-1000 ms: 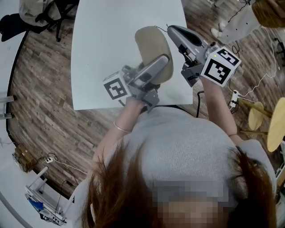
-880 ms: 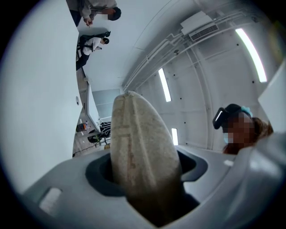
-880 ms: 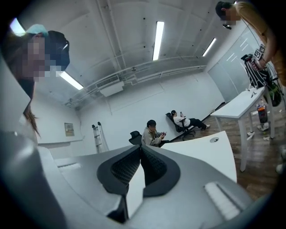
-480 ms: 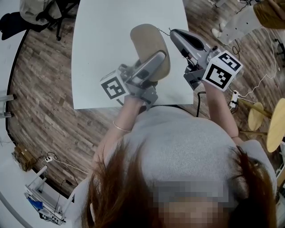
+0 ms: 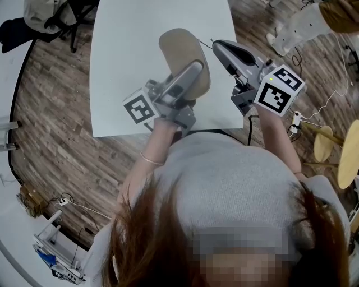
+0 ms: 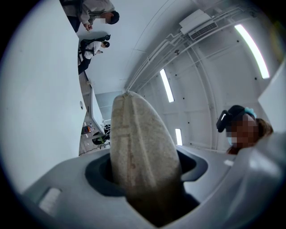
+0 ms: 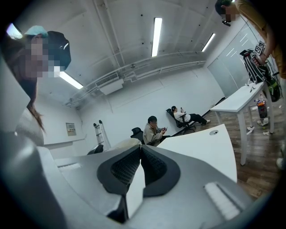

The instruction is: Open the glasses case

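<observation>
A beige oval glasses case (image 5: pixel 182 53) is held above the white table (image 5: pixel 129 67), closed as far as I can see. My left gripper (image 5: pixel 195 70) is shut on its near end, one finger lying across its top. In the left gripper view the case (image 6: pixel 140 152) stands edge-on between the jaws of the left gripper (image 6: pixel 147 183) and fills the gap. My right gripper (image 5: pixel 217 45) hovers just right of the case, apart from it. In its own view the right gripper (image 7: pixel 141 154) has its jaws shut with nothing between them.
Wooden stools (image 5: pixel 322 146) and a power strip with cable (image 5: pixel 295 120) lie on the floor to the right. A chair draped with clothing (image 5: pixel 45 17) stands at the far left. People sit beyond the table (image 7: pixel 154 129), and another white table (image 7: pixel 243 100) stands at the right.
The left gripper and the case have drifted slightly left and farther over the table. The right gripper has hardly moved and stays shut.
</observation>
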### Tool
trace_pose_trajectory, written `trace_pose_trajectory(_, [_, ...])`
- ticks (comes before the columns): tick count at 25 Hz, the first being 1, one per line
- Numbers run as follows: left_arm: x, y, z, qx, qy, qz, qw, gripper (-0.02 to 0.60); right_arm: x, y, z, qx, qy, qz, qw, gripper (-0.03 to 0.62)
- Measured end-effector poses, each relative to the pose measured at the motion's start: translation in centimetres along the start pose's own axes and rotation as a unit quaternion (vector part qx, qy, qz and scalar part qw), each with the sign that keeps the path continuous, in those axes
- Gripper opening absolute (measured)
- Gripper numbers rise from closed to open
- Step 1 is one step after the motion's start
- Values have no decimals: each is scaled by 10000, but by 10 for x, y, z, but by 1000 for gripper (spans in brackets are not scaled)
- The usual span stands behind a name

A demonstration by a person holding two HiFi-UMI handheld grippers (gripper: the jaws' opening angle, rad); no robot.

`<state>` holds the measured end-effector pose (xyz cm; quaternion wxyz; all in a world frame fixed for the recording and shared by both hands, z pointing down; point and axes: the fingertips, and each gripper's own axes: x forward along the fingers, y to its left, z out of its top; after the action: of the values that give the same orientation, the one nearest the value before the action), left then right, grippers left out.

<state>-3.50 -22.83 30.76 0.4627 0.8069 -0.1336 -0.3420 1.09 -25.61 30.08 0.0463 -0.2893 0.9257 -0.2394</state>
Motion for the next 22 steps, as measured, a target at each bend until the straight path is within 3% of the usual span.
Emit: trace_pose_trajectory(22, [-5,6,-2,-47,-99,188,9998,316,-19,10,-21,-75,172,9,9998,11])
